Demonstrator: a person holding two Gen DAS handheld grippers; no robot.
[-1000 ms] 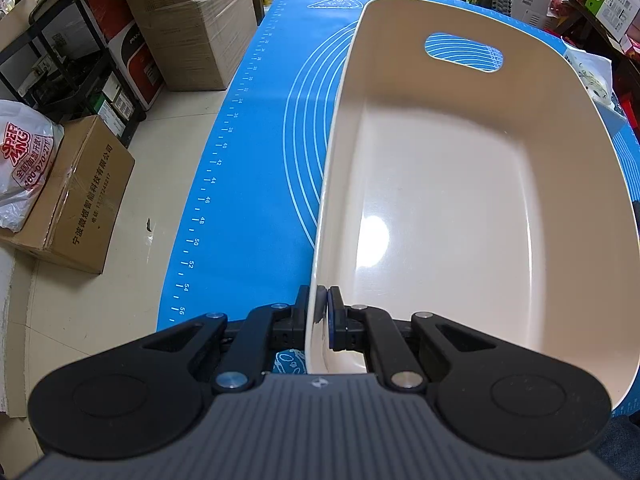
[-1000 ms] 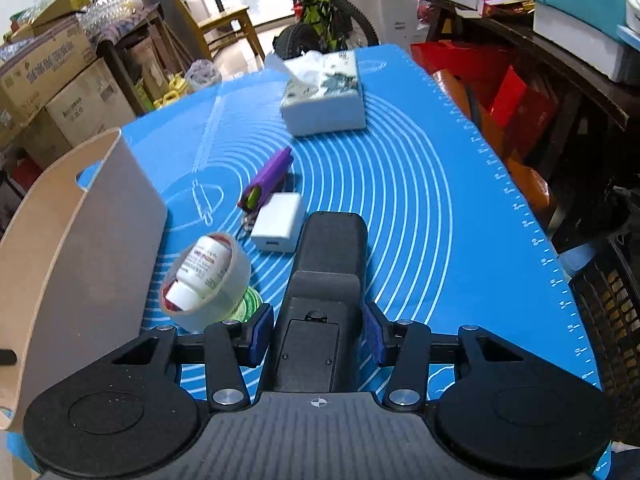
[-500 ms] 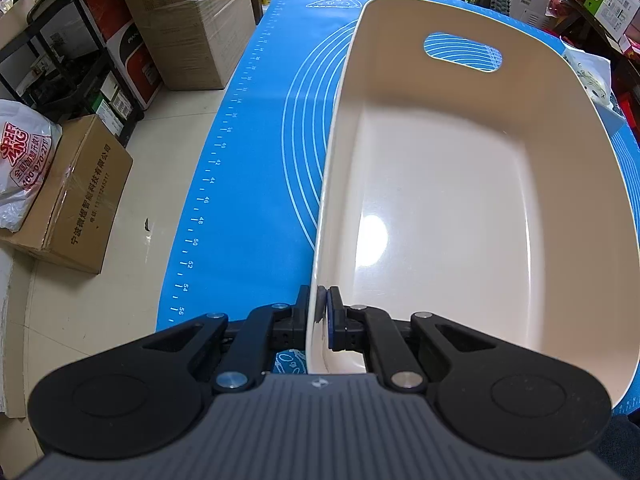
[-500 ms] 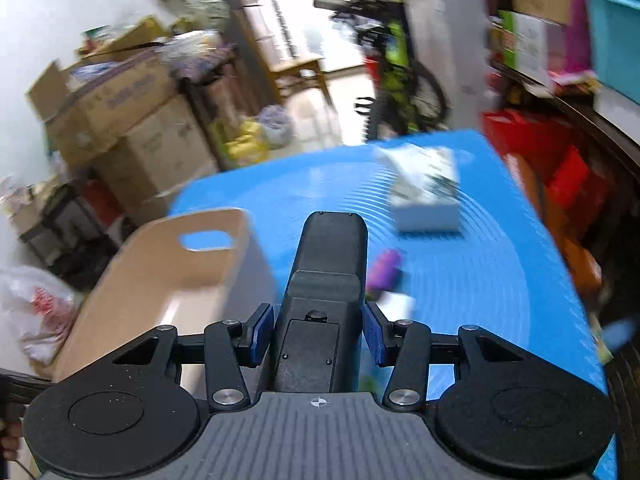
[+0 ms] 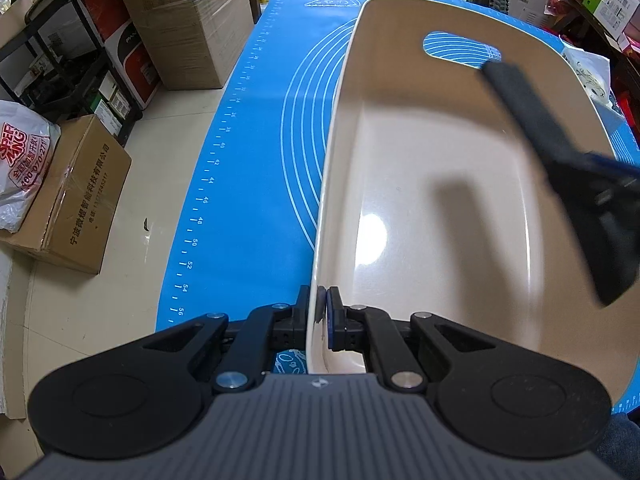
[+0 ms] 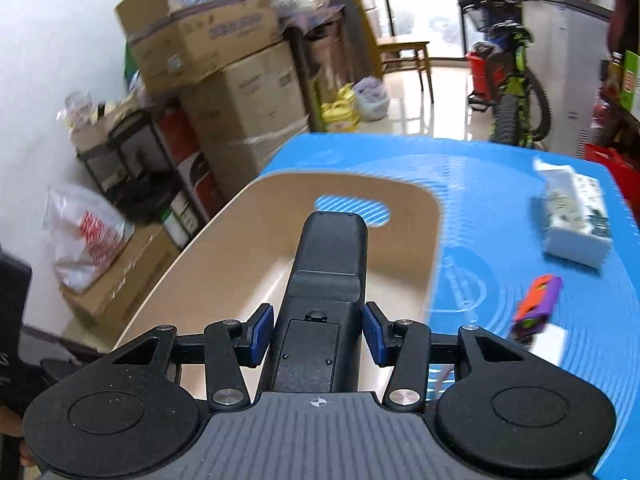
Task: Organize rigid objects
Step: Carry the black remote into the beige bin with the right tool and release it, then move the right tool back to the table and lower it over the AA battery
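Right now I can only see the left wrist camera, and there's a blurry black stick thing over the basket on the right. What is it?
Observer: It's a black remote, gripped by its sides in the right tongs, with its back facing up.
Operator: What else needs tidying?
Observer: A purple and orange thing lies on the blue mat, outside the basket, to its right as the right wrist camera sees it.
Operator: Anything more?
Observer: A small white block sits right next to the purple thing. It's too blurred to name.
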